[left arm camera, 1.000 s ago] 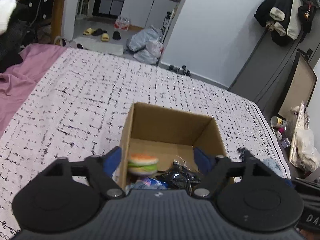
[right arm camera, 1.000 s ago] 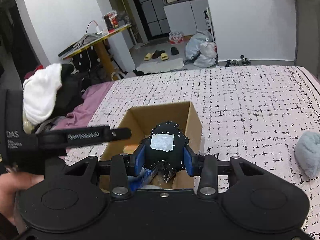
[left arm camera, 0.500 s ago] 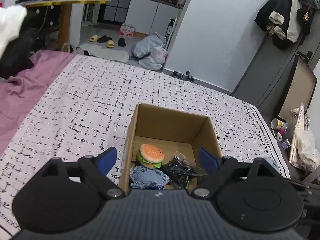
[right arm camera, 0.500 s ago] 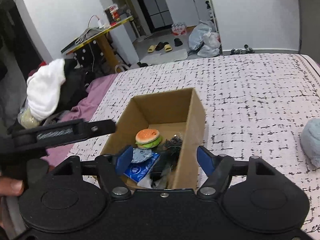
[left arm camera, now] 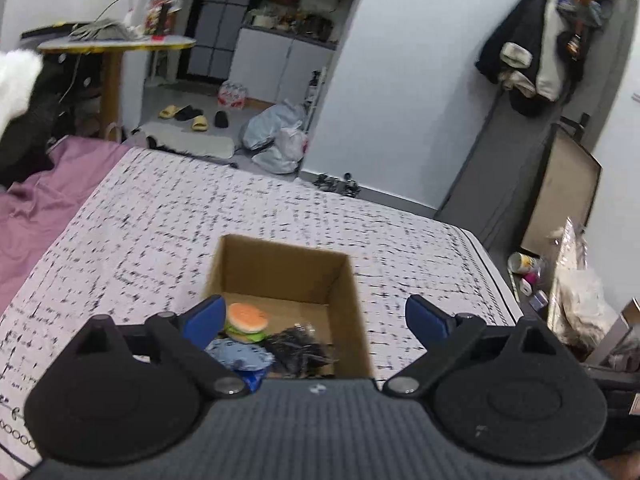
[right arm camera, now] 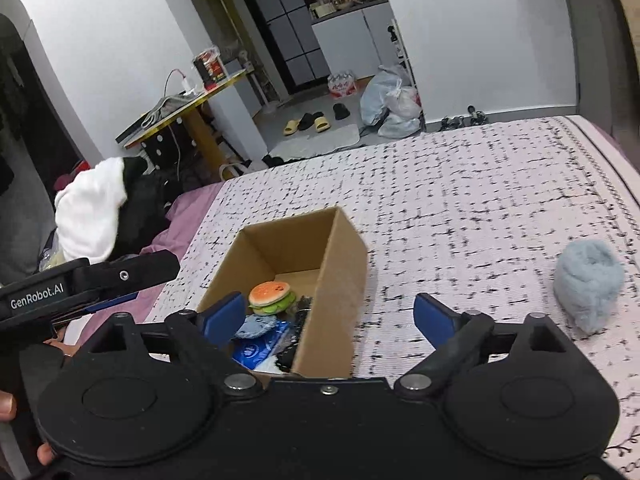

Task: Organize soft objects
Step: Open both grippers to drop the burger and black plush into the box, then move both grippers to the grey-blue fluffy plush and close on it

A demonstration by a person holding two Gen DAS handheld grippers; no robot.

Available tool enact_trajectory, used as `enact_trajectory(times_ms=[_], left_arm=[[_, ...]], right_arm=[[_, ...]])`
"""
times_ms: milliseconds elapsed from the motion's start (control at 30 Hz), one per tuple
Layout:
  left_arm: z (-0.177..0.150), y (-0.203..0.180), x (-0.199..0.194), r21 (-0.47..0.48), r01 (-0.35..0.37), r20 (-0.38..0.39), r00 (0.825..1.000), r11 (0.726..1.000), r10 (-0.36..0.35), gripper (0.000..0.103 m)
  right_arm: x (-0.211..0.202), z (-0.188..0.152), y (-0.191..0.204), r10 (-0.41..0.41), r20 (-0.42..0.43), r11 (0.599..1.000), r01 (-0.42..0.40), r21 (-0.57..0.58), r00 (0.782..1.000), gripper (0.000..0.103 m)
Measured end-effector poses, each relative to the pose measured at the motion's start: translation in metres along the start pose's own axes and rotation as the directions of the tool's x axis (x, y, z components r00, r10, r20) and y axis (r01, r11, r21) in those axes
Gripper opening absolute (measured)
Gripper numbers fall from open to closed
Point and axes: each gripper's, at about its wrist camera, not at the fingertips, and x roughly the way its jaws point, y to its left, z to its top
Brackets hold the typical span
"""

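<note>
An open cardboard box (left arm camera: 344,276) (right arm camera: 344,256) stands on the patterned bedspread. Inside lie a plush hamburger (left arm camera: 246,320) (right arm camera: 271,297), a blue soft item (left arm camera: 242,358) (right arm camera: 256,326), a blue packet (right arm camera: 254,350) and a black speckled soft toy (left arm camera: 298,354) (right arm camera: 296,336). A fluffy light-blue soft object (right arm camera: 588,282) lies on the bed to the box's right. My left gripper (left arm camera: 316,318) is open and empty above the box's near side. My right gripper (right arm camera: 330,318) is open and empty over the box's right wall. The left gripper's body (right arm camera: 80,284) shows at the right wrist view's left edge.
A purple sheet (left arm camera: 36,208) and a pile of white and black clothes (right arm camera: 108,216) lie left of the bedspread. The bed's right edge (left arm camera: 496,272) drops to floor clutter and a cabinet. Bags and slippers lie on the floor beyond the bed's foot.
My right gripper opened and let the black speckled toy drop into the box. Both grippers opened wider and pulled up and back from the box.
</note>
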Motion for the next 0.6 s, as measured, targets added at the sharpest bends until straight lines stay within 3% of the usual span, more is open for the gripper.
enact_trajectory(times_ms=[200,367,600], left_arm=[[-0.002,-0.039,0.001,0.059,0.032,0.007,0.999,0.998,-0.032,0.096],[-0.004,-0.065,-0.009,0.117,0.039,0.03,0.999,0.992,-0.042,0.096],[-0.006,-0.094,-0.01,0.159,0.028,0.003,1.0,0.987,-0.029,0.096]], right_arm=[[-0.034,0.002,-0.026,-0.042,0.051,0.999,0.042,0.007,0.998,0.103],[-0.063,0.001,-0.048,-0.074,0.095,0.997,0.071,0.036,0.993,0.103],[-0.086,0.003,-0.069,-0.03,0.082,0.998,0.026,0.057,0.996,0.103]])
